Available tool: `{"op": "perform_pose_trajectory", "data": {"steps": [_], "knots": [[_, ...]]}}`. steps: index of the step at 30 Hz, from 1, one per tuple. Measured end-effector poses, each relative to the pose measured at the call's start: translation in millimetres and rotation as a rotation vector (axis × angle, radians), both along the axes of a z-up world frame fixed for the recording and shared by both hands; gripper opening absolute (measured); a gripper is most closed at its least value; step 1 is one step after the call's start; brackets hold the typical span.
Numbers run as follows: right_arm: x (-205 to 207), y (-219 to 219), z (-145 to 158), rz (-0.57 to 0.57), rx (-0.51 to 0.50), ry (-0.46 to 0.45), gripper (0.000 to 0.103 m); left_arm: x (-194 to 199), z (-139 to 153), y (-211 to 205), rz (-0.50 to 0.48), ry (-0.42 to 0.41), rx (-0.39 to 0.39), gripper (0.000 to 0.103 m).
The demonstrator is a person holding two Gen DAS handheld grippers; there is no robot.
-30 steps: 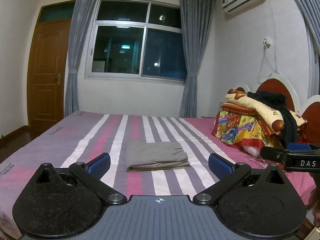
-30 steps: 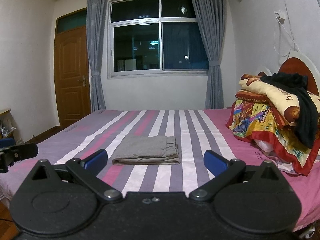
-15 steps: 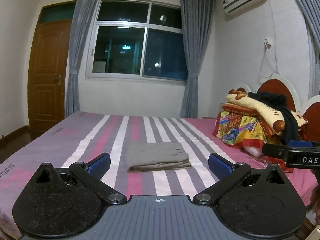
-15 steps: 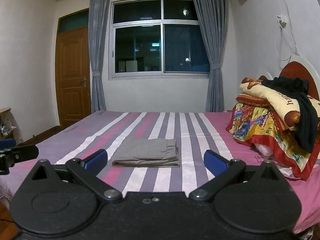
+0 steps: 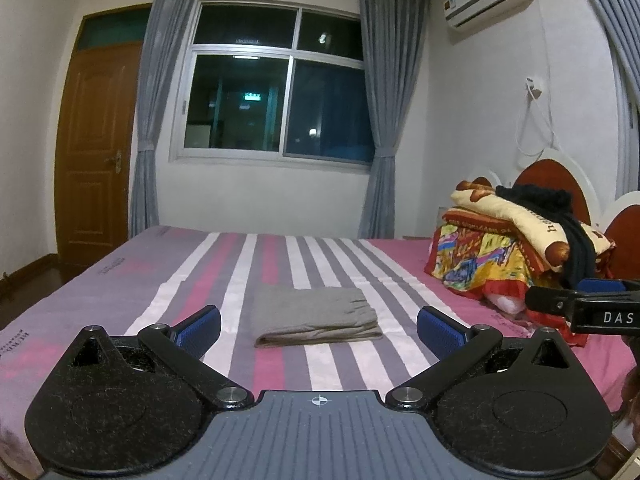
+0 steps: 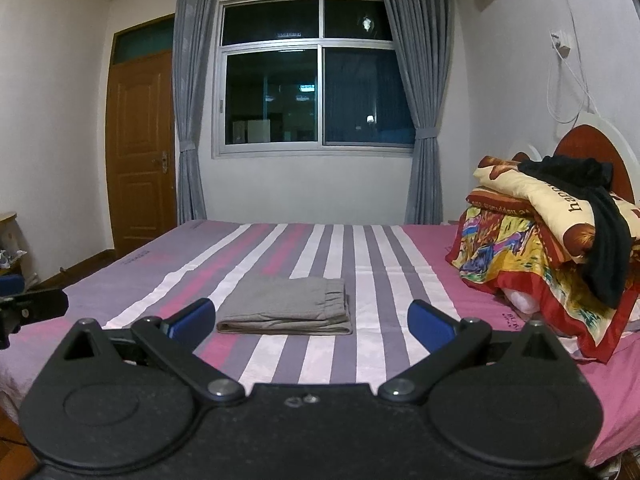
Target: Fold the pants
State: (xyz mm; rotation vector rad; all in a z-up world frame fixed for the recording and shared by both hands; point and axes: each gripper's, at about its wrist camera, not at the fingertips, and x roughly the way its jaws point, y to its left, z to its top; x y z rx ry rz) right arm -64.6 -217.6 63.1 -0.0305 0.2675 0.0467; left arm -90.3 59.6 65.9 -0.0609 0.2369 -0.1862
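Observation:
The grey pants [image 5: 315, 315] lie folded in a flat rectangle in the middle of the striped bed [image 5: 168, 280]; they also show in the right wrist view [image 6: 286, 310]. My left gripper [image 5: 318, 326] is open and empty, held back from the pants above the near part of the bed. My right gripper [image 6: 311, 322] is also open and empty, likewise short of the pants. The right gripper's finger shows at the right edge of the left wrist view [image 5: 580, 306]. The left gripper's finger shows at the left edge of the right wrist view [image 6: 32, 310].
A pile of colourful quilts [image 6: 540, 248] with a black garment [image 6: 600, 216] on top sits at the bed's right end by the red headboard [image 6: 592, 152]. A window with grey curtains [image 6: 316, 76] and a wooden door [image 6: 140, 152] stand beyond the bed.
Both grippers have drawn slightly back and up from the bed. The pants have not moved, and both grippers stay open.

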Motion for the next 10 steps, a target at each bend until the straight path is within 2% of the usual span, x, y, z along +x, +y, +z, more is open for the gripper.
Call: {"op": "perform_pose_trajectory", "data": {"steps": [5,10], "knots": [[1.4,3.1,-3.0,-0.001,-0.003,0.014,0.103,1.2,-1.5,-5.6,0.021,-0.020,0.057,0.103],[8.0,2.7,-4.5,-0.007,0.004,0.031,0.103,3.0,0.0,-4.5,0.027,-0.011,0.042,0.103]]}}
